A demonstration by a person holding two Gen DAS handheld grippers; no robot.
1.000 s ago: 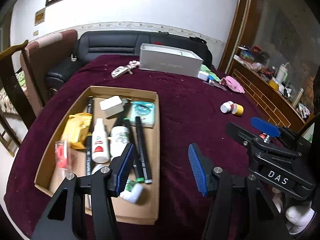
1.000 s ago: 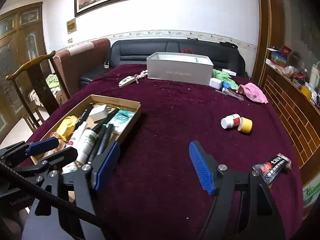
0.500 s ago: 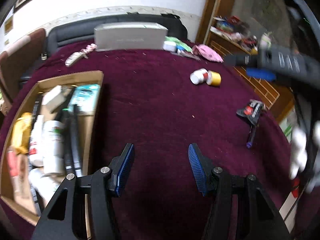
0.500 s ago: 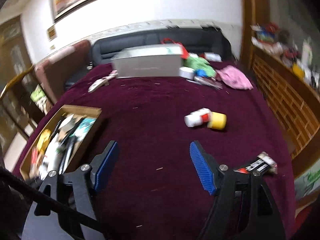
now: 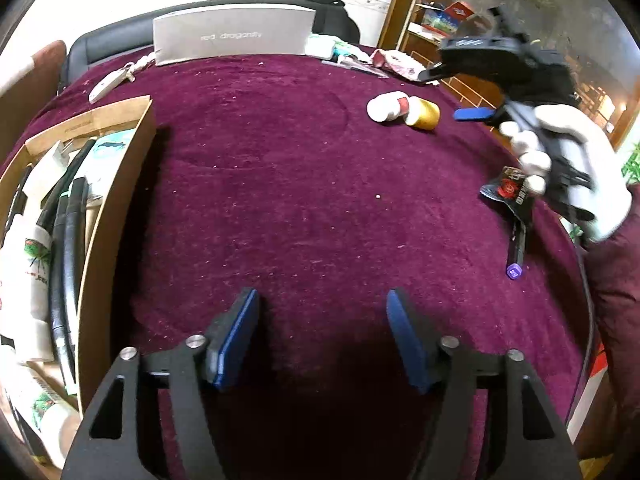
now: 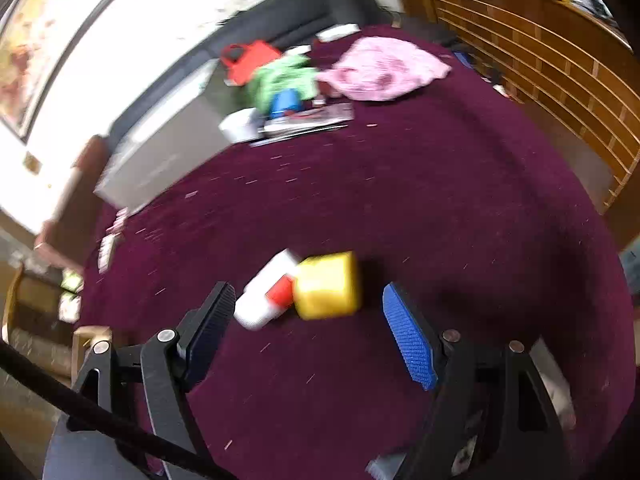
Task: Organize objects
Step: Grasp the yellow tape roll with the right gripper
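Nearest, the left gripper (image 5: 322, 334) hangs over bare maroon tablecloth (image 5: 280, 200), its jaws having just spread wider, with nothing between them. At nine o'clock in the left wrist view the cardboard tray (image 5: 116, 208) is already well stocked: black markers (image 5: 70, 248), white printed bottles (image 5: 34, 264) and a teal packet (image 5: 106, 156) lie packed side by side, so much of the sorting looks done. Still loose on the cloth are a purple-capped pen (image 5: 516, 252) and a black sachet (image 5: 506, 192) at three o'clock, and a white bottle (image 6: 266, 292) touching a yellow cap-like piece (image 6: 326, 284). Over those two the right gripper (image 6: 306, 330) is poised, jaws wide apart and gripping nothing, the pair lying just beyond its blue pads (image 6: 408, 340); they seem the next pick. Farther off, at twelve o'clock in the left view, a grey box (image 5: 234, 38) stands at the table's far edge, its contents hidden, with a pink cloth (image 6: 382, 68) and green clutter (image 6: 282, 80) beside it.
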